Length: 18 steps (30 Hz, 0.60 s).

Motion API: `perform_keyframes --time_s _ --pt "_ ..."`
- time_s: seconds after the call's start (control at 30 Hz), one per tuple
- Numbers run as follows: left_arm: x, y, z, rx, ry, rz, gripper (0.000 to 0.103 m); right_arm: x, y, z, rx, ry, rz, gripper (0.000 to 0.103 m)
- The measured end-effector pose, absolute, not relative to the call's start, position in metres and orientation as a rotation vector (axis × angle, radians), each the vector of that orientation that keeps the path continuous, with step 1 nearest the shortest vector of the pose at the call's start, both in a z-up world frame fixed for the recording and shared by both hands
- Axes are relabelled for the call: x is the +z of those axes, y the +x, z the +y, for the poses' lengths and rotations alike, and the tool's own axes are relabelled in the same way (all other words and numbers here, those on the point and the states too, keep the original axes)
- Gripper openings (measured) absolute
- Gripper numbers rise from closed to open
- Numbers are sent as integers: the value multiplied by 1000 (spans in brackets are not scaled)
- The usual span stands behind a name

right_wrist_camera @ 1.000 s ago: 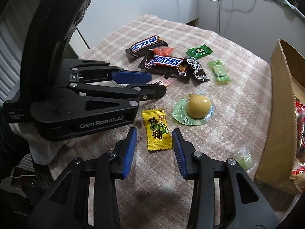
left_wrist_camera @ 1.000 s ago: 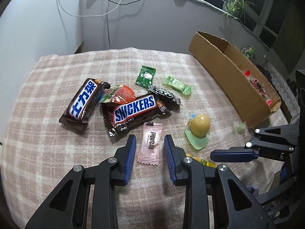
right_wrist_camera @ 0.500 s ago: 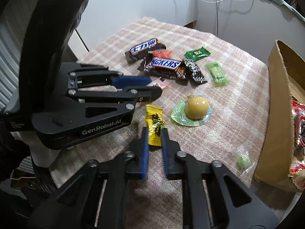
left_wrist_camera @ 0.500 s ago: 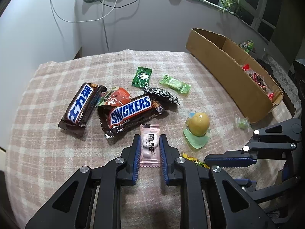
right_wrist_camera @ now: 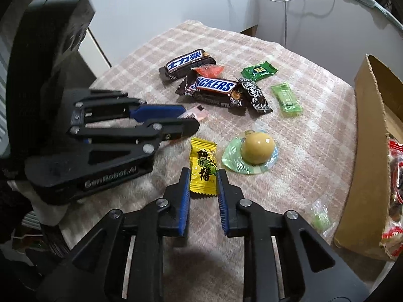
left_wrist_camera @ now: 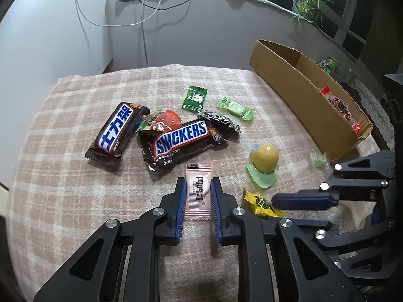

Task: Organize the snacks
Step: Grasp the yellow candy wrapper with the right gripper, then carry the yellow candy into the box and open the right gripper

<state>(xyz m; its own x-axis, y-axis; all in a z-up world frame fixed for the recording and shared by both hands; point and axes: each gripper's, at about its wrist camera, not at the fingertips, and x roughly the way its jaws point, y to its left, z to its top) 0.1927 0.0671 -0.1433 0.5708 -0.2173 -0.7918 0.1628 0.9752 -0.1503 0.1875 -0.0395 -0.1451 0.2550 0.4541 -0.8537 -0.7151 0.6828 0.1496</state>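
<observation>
Left wrist view, plaid cloth [left_wrist_camera: 63,176], grey wall [left_wrist_camera: 201,37], jaws pinching pink sachet [left_wrist_camera: 197,191]

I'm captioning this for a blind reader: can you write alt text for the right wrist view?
The right tool grips a yellow candy packet on a plaid cloth, beside a round yellow jelly cup. Further off lie Snickers bars and green candies; a cardboard box stands right.

Left tool [left_wrist_camera: 198,188]: matte black plastic linkage arms, triangular cutouts, silver rivet pins, blue ribbed finger pads [left_wrist_camera: 180,201]. Right tool [right_wrist_camera: 203,185]: same build. White "GenRobot.AI" lettering, slightly blurred, on the left tool's side in the right wrist view.
</observation>
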Motion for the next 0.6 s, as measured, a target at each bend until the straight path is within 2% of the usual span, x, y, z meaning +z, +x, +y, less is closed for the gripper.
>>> perform_keyframes --time_s 0.17,0.6 --pt "-143 192 68 -226 -72 937 17 -145 194 -32 824 -307 1043 23" --pt "-139 184 82 -208 -104 917 17 -145 196 -35 804 -269 1022 20"
